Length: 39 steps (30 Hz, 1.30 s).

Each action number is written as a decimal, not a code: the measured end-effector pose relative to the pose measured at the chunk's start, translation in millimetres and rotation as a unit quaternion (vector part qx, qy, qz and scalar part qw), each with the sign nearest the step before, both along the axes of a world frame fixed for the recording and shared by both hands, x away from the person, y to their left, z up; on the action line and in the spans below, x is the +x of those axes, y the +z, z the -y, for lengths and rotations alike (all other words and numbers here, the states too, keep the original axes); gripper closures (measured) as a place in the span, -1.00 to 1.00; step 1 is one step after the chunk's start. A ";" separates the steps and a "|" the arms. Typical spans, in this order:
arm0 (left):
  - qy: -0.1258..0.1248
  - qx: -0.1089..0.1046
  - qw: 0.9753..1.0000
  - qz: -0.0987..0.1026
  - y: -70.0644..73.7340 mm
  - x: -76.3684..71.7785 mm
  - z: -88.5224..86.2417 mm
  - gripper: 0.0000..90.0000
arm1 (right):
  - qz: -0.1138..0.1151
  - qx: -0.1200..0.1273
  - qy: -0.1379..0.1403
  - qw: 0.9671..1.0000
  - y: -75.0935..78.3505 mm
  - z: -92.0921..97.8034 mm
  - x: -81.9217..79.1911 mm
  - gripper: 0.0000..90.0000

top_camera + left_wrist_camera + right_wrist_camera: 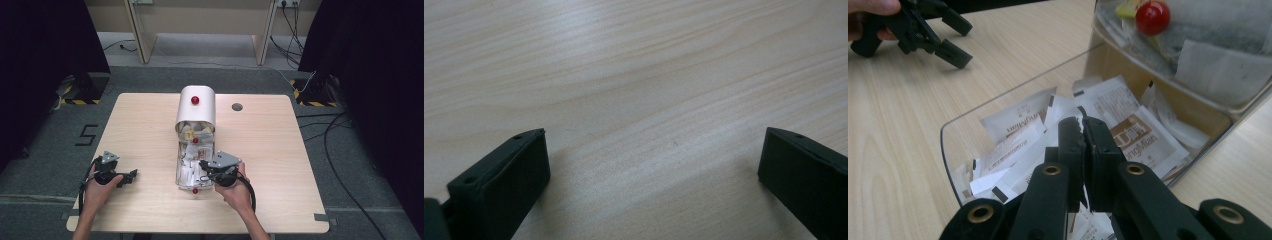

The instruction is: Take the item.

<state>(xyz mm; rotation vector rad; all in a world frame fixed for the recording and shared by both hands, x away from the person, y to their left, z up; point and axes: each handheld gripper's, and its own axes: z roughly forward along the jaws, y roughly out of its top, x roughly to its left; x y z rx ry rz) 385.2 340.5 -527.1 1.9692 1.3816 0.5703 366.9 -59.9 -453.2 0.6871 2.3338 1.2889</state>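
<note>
Closed on the edge of a white sachet (1013, 172) in the clear tray (194, 167) at worktop (280, 165) centre, the right gripper (1083, 125) risks tearing it or dragging neighbours out, while the left gripper (131, 175) rests open at eight o'clock.

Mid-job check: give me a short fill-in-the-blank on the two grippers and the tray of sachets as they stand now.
1. The jaws of the right gripper are pressed ____ over the sachets.
2. The jaws of the left gripper stand wide ____ above bare table.
3. The knob on the white lid is coloured ____.

Missing words: together; open; red
</note>
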 end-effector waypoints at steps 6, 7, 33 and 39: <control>0.000 0.000 1.000 0.000 0.0 0.0 0.0 -1.00 | 0.018 0.023 0.000 1.000 12.7 5.3 -4.3 0.96; 0.000 0.000 1.000 0.000 0.0 0.0 0.0 -1.00 | 0.023 0.029 0.000 0.999 16.1 7.7 -5.8 0.96; 0.000 0.000 1.000 0.000 0.0 -0.1 0.1 -1.00 | 0.042 0.064 -0.026 0.997 34.0 36.2 -3.5 0.96; 0.000 0.000 1.000 0.000 0.0 -0.1 0.1 -1.00 | 0.046 0.068 -0.039 0.996 36.5 46.7 -0.7 0.96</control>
